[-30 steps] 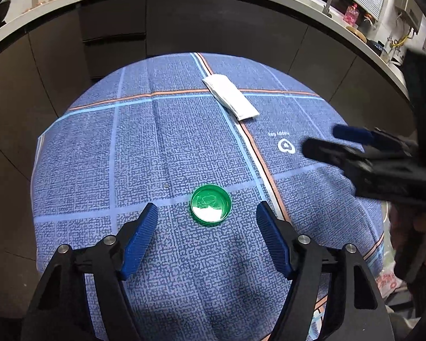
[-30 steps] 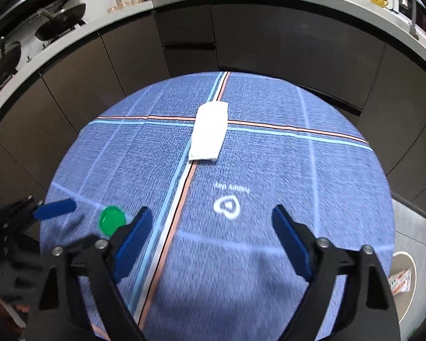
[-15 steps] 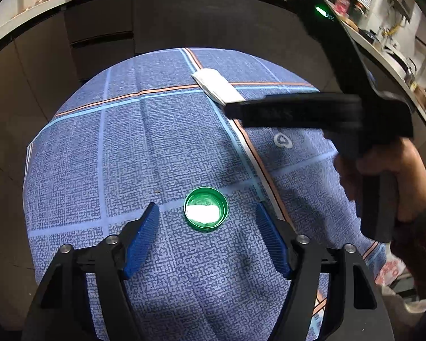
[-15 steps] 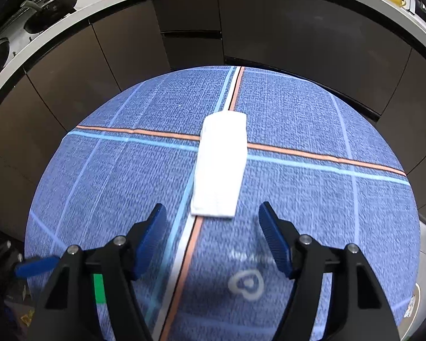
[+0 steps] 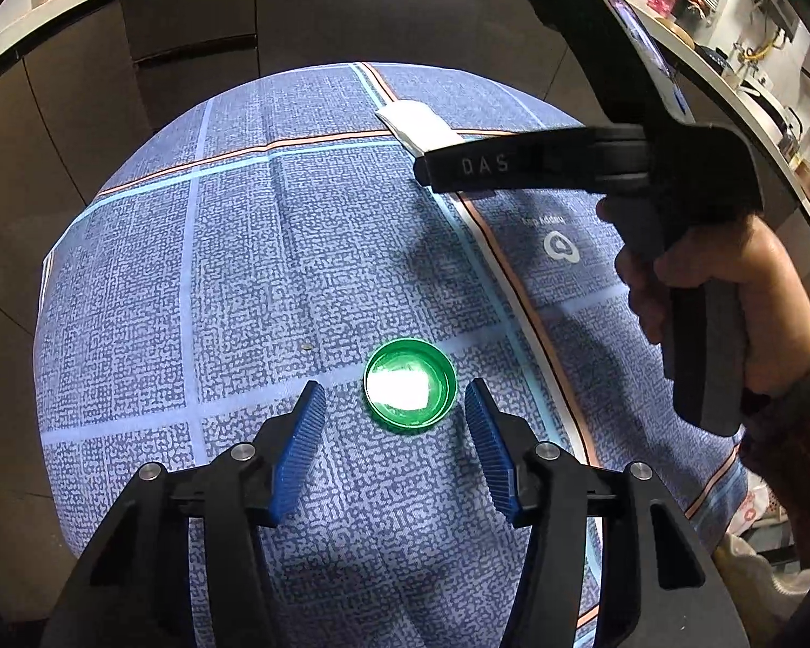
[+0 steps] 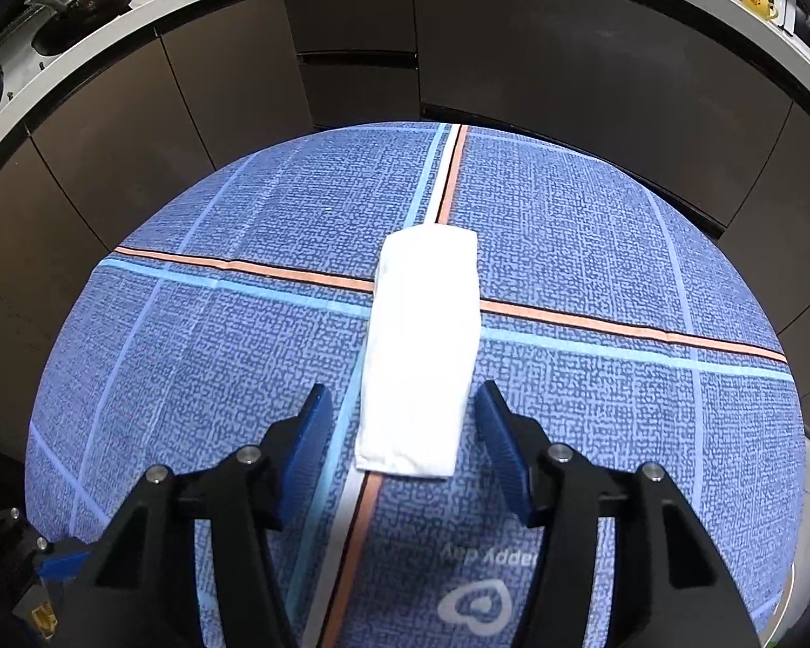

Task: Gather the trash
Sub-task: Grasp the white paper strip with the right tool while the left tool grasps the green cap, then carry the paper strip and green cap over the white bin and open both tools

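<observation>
A green bottle cap [image 5: 409, 393] lies open side up on the blue checked tablecloth [image 5: 232, 281]. My left gripper [image 5: 394, 402] hangs over it with its jaws closing, the cap between the blue pads and a gap on each side. A folded white tissue [image 6: 424, 348] lies farther back along the cloth's orange stripe. My right gripper [image 6: 402, 407] straddles its near end, jaws closing, pads clear of the paper. In the left wrist view the right gripper's black body [image 5: 594, 162] covers most of the tissue [image 5: 413, 119], with a hand [image 5: 729, 286] on its handle.
The cloth covers a small round table [image 6: 594, 248]. Dark kitchen cabinets [image 6: 513, 43] curve behind it under a pale counter. Pans sit on a stove [image 6: 54, 16] at the far left. A bag-lined bin [image 5: 750, 534] shows at the lower right, beyond the table edge.
The right gripper has travelled from the table's near side to the tissue, which now lies between its pads. Both grippers' jaws have narrowed. The left gripper has sunk slightly toward the cap.
</observation>
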Demonstrator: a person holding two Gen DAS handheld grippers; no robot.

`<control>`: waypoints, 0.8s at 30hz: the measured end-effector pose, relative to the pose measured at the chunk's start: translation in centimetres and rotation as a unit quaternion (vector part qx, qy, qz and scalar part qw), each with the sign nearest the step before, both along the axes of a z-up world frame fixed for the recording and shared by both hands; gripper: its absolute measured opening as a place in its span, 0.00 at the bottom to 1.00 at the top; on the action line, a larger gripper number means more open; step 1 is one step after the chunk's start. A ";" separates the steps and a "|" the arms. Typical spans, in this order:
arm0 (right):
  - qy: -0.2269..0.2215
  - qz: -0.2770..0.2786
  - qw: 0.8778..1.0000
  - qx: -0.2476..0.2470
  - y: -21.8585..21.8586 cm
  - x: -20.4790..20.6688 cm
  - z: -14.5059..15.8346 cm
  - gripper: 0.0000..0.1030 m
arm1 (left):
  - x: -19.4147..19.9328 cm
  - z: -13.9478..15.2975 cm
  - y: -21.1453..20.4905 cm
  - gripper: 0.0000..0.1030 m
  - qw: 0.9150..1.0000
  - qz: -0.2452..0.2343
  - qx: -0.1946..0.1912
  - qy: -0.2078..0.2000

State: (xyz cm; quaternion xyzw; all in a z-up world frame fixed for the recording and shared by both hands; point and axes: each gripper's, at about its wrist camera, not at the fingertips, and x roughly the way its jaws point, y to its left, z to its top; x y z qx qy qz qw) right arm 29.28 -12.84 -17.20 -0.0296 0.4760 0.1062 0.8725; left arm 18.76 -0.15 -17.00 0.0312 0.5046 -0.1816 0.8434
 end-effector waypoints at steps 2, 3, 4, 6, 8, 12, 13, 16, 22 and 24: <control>-0.003 -0.001 1.000 -0.009 0.1 0.1 0.0 0.45 | 0.0 0.0 0.0 0.50 1.000 0.000 0.000 -0.001; -0.005 0.000 1.000 -0.013 0.1 0.1 0.0 0.37 | 0.0 0.0 -0.1 0.50 1.000 -0.002 0.003 -0.003; -0.006 0.001 1.000 -0.012 0.0 0.2 0.0 0.33 | 0.0 0.0 -0.1 0.48 1.000 -0.003 0.006 -0.006; -0.006 0.000 1.000 -0.013 0.0 0.1 0.1 0.16 | -0.1 0.0 -0.2 0.44 1.000 -0.003 0.013 -0.012; -0.007 0.000 1.000 -0.009 -0.1 -0.2 0.3 0.13 | 0.1 0.0 0.0 0.39 1.000 -0.002 0.012 -0.015; -0.016 -0.001 1.000 -0.002 -0.6 -1.3 1.3 0.10 | 0.7 0.0 0.8 0.33 1.000 0.009 -0.008 -0.007; -0.018 -0.002 1.000 0.002 -0.8 -1.6 1.5 0.10 | 0.8 0.0 1.1 0.33 1.000 0.010 -0.014 -0.004; -0.026 -0.005 1.000 0.012 -1.1 -2.5 2.5 0.10 | 0.9 0.1 1.6 0.33 0.999 0.017 -0.031 0.003; -0.035 -0.010 0.999 0.036 -1.9 -5.3 4.2 0.10 | 0.8 0.6 2.7 0.32 0.998 0.041 -0.052 0.012; -0.036 -0.016 0.998 0.050 -2.4 -6.3 4.6 0.10 | 0.5 1.2 2.8 0.32 0.998 0.043 -0.053 0.005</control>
